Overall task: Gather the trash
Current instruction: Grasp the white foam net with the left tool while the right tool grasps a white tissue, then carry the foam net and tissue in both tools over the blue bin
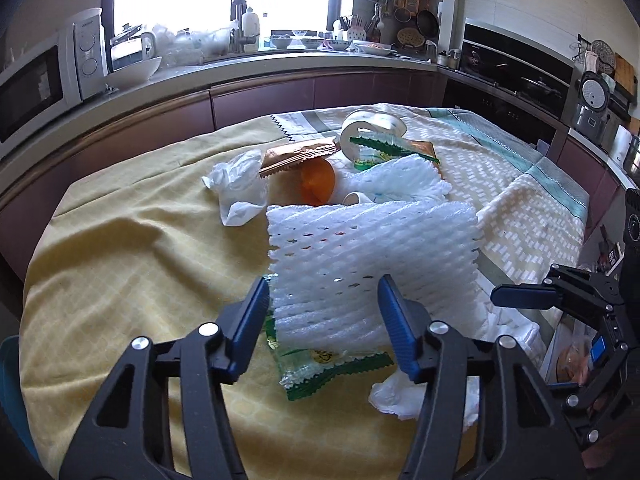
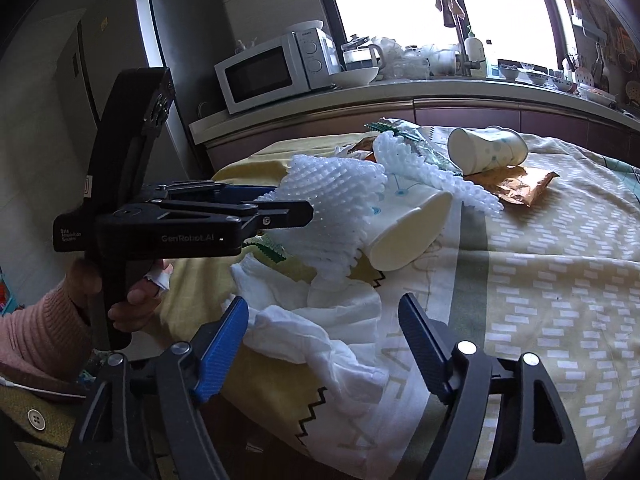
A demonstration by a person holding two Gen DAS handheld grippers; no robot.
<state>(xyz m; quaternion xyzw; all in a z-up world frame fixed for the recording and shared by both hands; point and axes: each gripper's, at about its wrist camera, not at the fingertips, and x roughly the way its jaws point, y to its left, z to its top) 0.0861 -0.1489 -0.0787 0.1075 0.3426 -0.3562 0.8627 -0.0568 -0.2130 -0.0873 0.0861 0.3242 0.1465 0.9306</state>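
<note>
left gripper [image 1: 324, 308]: black frame, ribbed blue pads, silver rivets | white "GenRobot.AI" lettering, seen mid-left in right wrist view | right gripper [image 2: 322, 336]: same build | sleeve [image 2: 38, 336]: pink ribbed knit, lower left

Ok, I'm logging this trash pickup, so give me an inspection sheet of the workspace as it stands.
Surface: yellow and white patterned cloth over the table, wrinkled.
Job's things: white foam mesh sleeve; green-edged plastic wrapper beneath it; brown foil wrapper; dotted white paper cup on its side; second paper cup on its side; crumpled white tissue.
Clutter: orange round object among the trash.
Grippers: left gripper straddles the foam sleeve, grip unclear; right gripper open above the tissue.
Cables: nothing seen.
Surroundings: kitchen counter with white microwave and dishes, bright window behind.
</note>
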